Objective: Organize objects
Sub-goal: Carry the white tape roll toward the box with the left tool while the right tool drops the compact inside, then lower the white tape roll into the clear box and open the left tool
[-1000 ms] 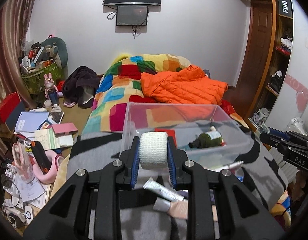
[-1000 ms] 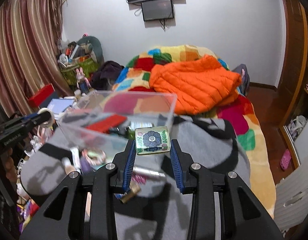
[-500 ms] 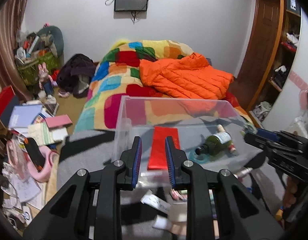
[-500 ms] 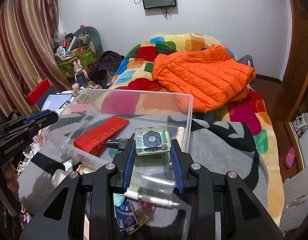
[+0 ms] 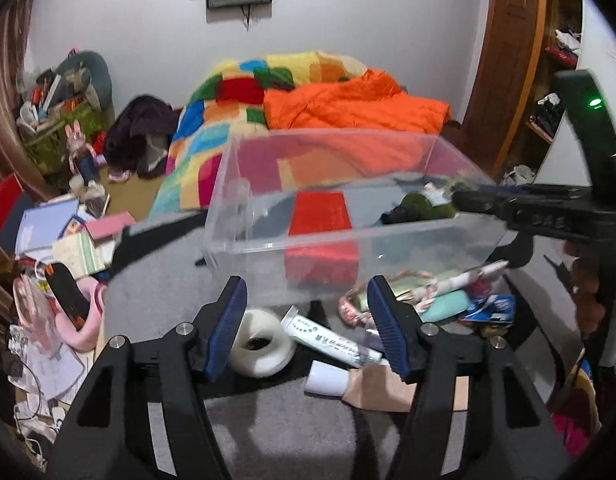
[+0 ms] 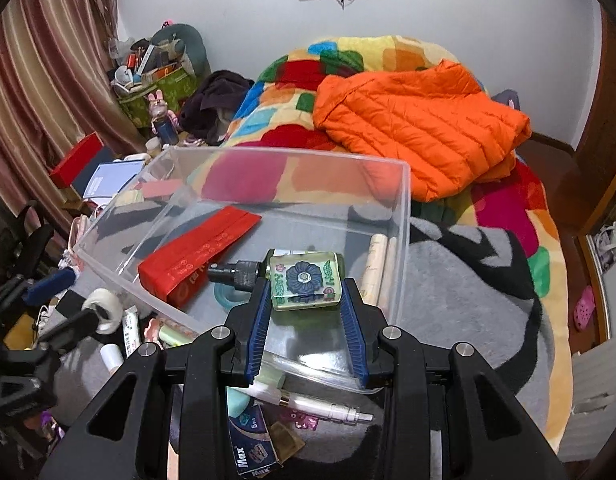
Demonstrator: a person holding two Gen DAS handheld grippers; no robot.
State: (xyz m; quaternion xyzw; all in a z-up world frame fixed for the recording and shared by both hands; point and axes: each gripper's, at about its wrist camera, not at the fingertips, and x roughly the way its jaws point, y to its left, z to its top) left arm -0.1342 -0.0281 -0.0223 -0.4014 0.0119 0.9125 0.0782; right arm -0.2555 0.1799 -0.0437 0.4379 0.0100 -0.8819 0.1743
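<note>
Holding a small flower-patterned tin [image 6: 303, 281] between its blue pads, the right gripper [image 6: 303, 300] hangs over the near edge of the clear bin [image 6: 404, 216]; its jaws are clamped on the tin's sides. The left gripper [image 5: 308, 320] is spread wide and empty, low over the grey blanket [image 5: 267, 432], with a tape roll [image 5: 259, 342] and a white tube [image 5: 332, 340] lying just beyond its fingertips. Further in, the bin already contains a red box [image 6: 199, 254] and a dark bottle [image 6: 235, 274]. If released here, the tin could strike the bottle or catch the rim and tumble among the loose clutter outside.
</note>
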